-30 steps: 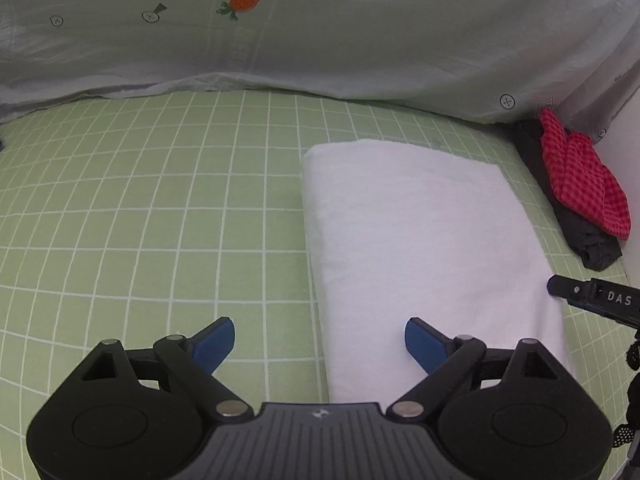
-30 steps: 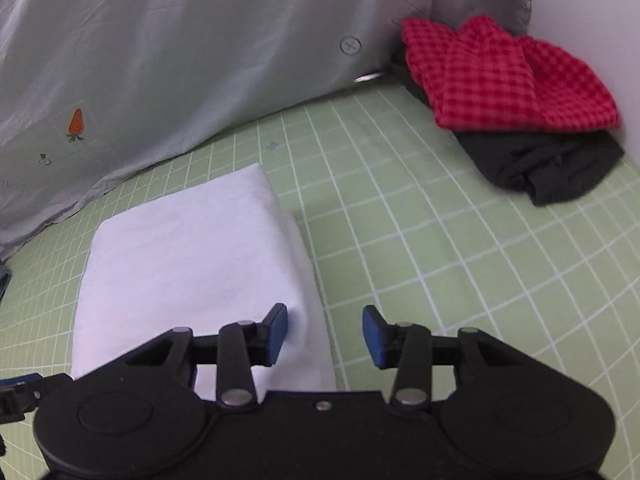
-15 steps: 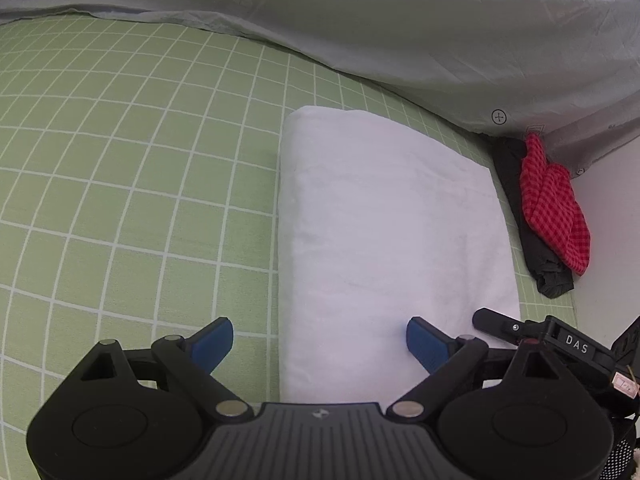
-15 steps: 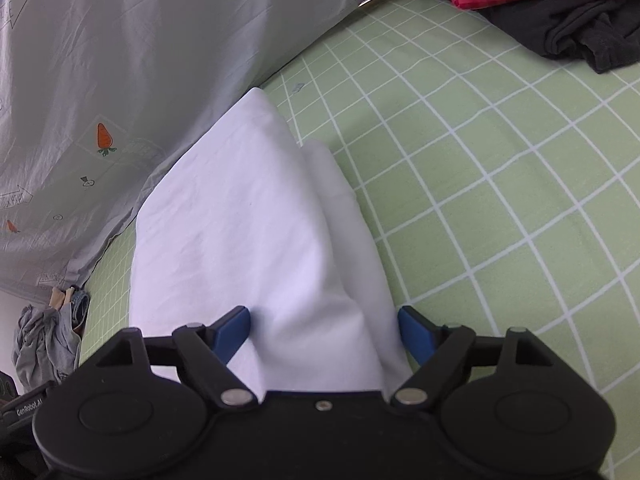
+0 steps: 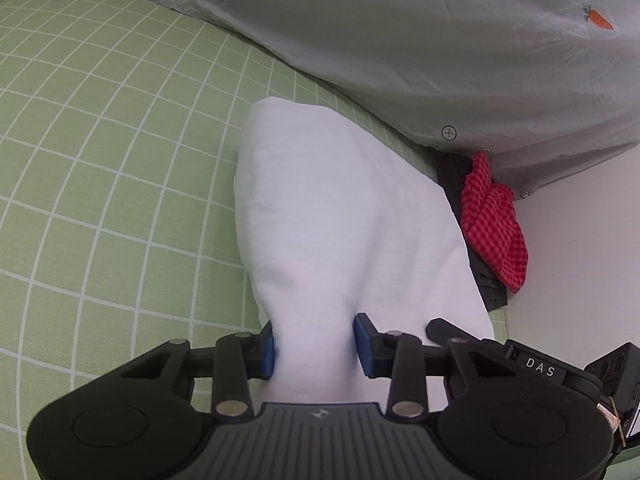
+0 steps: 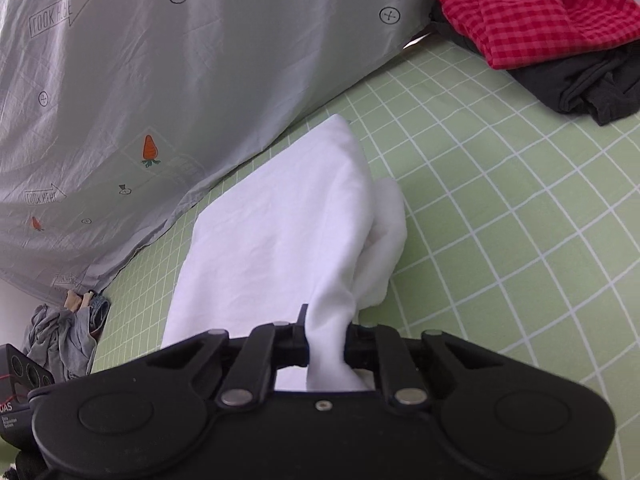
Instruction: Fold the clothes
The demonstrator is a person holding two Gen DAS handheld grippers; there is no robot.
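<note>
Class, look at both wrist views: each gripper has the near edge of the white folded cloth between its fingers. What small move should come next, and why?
Probably lift both grippers together and carry the near edge toward the far end. The left gripper and right gripper are closing on the white cloth, which bunches between their fingers, while its far half lies flat on the green grid mat.

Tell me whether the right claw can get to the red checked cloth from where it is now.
Probably not yet. The right claw is closing on the near edge of the white garment, so it is occupied. The red checked cloth lies far off on a dark garment, though the green mat between looks bare.
</note>
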